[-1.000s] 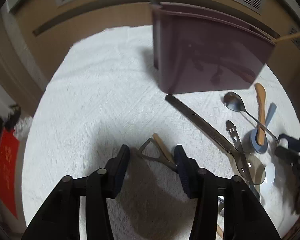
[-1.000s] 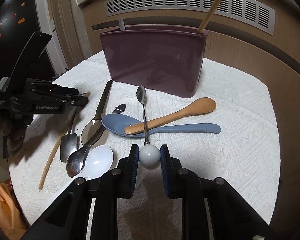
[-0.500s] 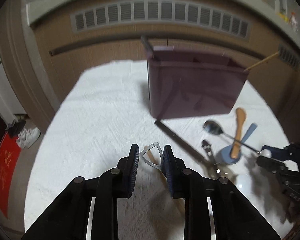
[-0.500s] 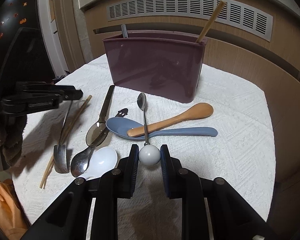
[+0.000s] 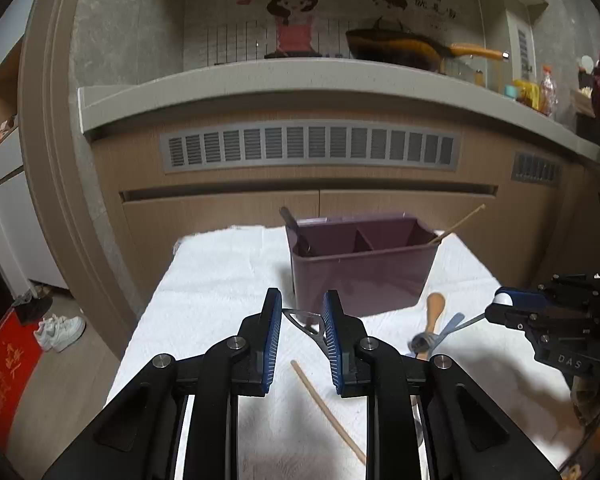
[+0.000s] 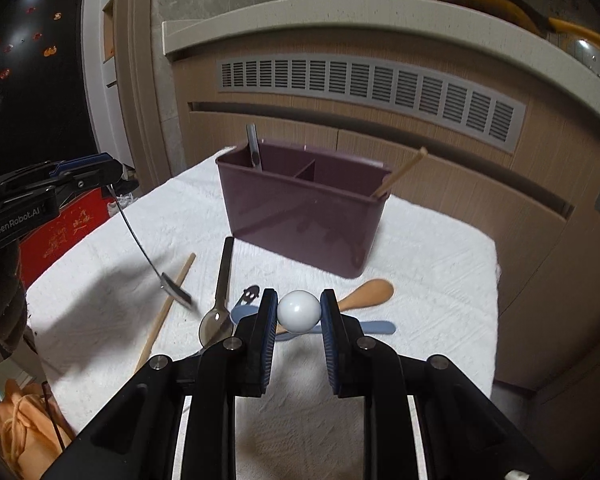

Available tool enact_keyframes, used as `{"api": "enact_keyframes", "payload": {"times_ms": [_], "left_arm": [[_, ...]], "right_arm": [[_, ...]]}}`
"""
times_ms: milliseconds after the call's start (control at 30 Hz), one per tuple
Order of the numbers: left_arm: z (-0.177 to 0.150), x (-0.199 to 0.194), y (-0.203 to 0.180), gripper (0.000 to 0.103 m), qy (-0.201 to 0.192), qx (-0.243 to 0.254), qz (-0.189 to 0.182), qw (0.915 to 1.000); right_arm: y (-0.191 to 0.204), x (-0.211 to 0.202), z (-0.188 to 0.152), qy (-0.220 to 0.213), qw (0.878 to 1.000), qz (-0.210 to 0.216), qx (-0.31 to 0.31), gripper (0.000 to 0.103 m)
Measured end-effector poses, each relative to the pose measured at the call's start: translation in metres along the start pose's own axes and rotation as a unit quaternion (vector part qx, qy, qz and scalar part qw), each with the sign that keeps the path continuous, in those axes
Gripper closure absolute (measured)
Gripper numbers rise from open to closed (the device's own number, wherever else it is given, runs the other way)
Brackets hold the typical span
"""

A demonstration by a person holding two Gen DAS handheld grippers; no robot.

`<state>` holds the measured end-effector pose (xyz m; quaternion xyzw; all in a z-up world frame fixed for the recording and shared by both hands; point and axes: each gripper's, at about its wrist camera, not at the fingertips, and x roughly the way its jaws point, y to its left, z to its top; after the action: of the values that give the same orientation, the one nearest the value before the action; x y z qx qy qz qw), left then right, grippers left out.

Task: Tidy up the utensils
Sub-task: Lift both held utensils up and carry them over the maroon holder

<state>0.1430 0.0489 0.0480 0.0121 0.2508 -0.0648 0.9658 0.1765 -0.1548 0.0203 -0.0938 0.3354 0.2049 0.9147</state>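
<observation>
My left gripper (image 5: 302, 308) has its jaws closing, and the pads press on the looped handle (image 5: 305, 320) of a thin metal utensil. In the right wrist view that gripper (image 6: 112, 172) holds the utensil up, with its flat head (image 6: 176, 288) hanging just above the cloth. My right gripper (image 6: 299, 308) is shut on the white ball end (image 6: 299, 313) of a slim metal spoon. The spoon's bowl (image 5: 420, 346) hangs below the right gripper (image 5: 500, 306). Behind both stands the purple divided caddy (image 6: 300, 220), holding a grey-handled utensil (image 6: 254, 148) and a chopstick (image 6: 400, 174).
A chopstick (image 6: 164, 312), a dark-handled metal spoon (image 6: 222, 280), a wooden spoon (image 6: 368, 294), a blue spoon (image 6: 372, 327) and a small metal piece (image 6: 250, 294) lie on the white cloth (image 6: 428, 280). A wooden cabinet stands behind the table, and an orange bag (image 6: 16, 428) lies lower left.
My left gripper closed on the looped handle and lifted the utensil off the cloth. My right gripper rose too, carrying the ball-ended spoon up from the pile.
</observation>
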Motion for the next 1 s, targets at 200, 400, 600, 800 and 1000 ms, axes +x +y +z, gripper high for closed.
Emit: {"api": "enact_keyframes", "payload": {"times_ms": [200, 400, 600, 800, 1000], "left_arm": [[0.01, -0.015, -0.002, 0.081, -0.027, 0.001, -0.014, 0.9995], [0.033, -0.03, -0.011, 0.082, -0.062, 0.016, -0.021, 0.9977], [0.097, -0.033, -0.022, 0.082, -0.122, 0.055, -0.011, 0.991], [0.167, -0.011, -0.025, 0.082, -0.156, 0.079, -0.014, 0.9845], [0.196, 0.044, -0.024, 0.082, -0.133, 0.086, -0.031, 0.9869]], "right_arm": [[0.007, -0.019, 0.021, -0.019, 0.999, -0.02, -0.015, 0.083], [0.013, -0.044, 0.052, -0.055, 0.997, -0.035, -0.027, 0.083], [0.009, -0.073, 0.104, -0.104, 0.993, -0.037, -0.031, 0.083], [-0.01, -0.087, 0.183, -0.121, 0.991, -0.05, -0.037, 0.083], [-0.035, -0.062, 0.224, -0.085, 0.995, -0.038, -0.026, 0.083]]}}
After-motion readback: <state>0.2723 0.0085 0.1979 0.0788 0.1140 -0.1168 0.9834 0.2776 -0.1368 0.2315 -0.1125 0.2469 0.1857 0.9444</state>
